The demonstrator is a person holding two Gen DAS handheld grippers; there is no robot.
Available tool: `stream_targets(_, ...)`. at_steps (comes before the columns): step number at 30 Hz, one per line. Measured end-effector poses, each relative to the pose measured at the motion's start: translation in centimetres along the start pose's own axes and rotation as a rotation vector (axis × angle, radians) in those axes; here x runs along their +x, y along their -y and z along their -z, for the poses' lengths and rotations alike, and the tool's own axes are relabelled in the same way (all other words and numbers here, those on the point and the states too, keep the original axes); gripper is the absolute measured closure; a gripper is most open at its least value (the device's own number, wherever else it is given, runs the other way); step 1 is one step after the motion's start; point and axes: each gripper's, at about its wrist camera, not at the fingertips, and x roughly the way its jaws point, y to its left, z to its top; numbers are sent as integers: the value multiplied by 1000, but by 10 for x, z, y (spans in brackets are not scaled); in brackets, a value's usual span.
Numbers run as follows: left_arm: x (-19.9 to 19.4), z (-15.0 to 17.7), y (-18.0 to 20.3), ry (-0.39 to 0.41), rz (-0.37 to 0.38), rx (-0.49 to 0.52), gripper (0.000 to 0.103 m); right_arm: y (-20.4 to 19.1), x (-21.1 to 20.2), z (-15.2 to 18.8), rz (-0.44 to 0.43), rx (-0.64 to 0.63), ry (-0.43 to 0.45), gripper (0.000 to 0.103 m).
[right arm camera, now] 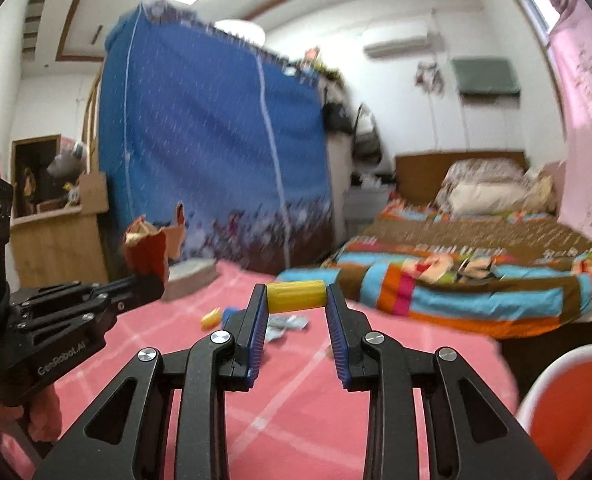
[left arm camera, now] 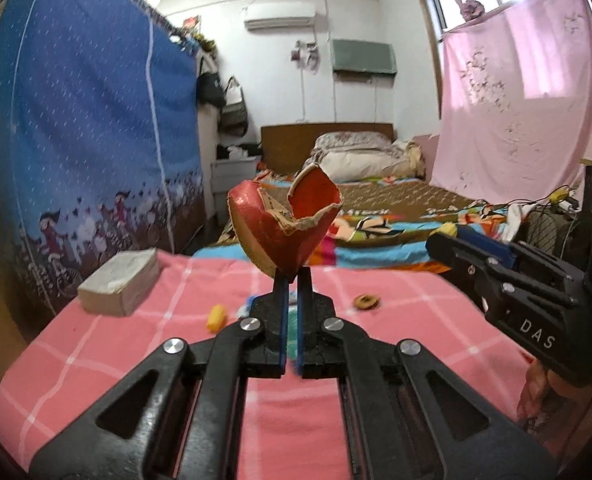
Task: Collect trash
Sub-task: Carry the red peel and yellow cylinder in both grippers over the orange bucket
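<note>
A torn red paper carton (left arm camera: 284, 224) with ragged pale edges is held up above the pink checked table (left arm camera: 96, 360), and my left gripper (left arm camera: 294, 276) is shut on its bottom tip. The right wrist view shows that left gripper (right arm camera: 152, 280) at the left with the red carton (right arm camera: 148, 248) in it. My right gripper (right arm camera: 296, 296) is shut on a small yellow cylinder (right arm camera: 296, 297), which lies crosswise with a blue pad pressing on each end. In the left wrist view the right gripper (left arm camera: 439, 240) comes in from the right with a bit of the yellow cylinder (left arm camera: 449, 230) showing at its tip.
On the table lie a white tissue pack (left arm camera: 120, 280), a small yellow piece (left arm camera: 216, 317), a brown round scrap (left arm camera: 367, 301) and a crumpled wrapper (right arm camera: 286, 325). Beyond stand a bed (right arm camera: 475, 272) and a blue wardrobe (left arm camera: 96, 140). A white and orange chair (right arm camera: 567, 408) is at right.
</note>
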Motion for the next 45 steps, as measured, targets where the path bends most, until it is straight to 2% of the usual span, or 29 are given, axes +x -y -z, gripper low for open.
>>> stream_targets(6, -5, -11, 32, 42, 53, 70, 96, 21, -30, -13, 77, 21, 115, 76)
stream_targets(14, -7, -16, 81, 58, 147, 152, 97, 56, -59, -16, 168, 78, 149, 76)
stream_targets(19, -4, -15, 110, 41, 200, 178, 96, 75, -77, -15, 229, 114, 156, 76)
stream_targets(28, 9, -10, 159, -28, 314, 221, 96, 116, -105, 1, 335, 172, 99, 76)
stream_targets(34, 26, -6, 188, -124, 416, 213, 96, 141, -117, 14, 398, 223, 32, 76)
stream_targets(45, 52, 9, 220, -283, 500, 173, 96, 171, -127, 25, 448, 299, -45, 76)
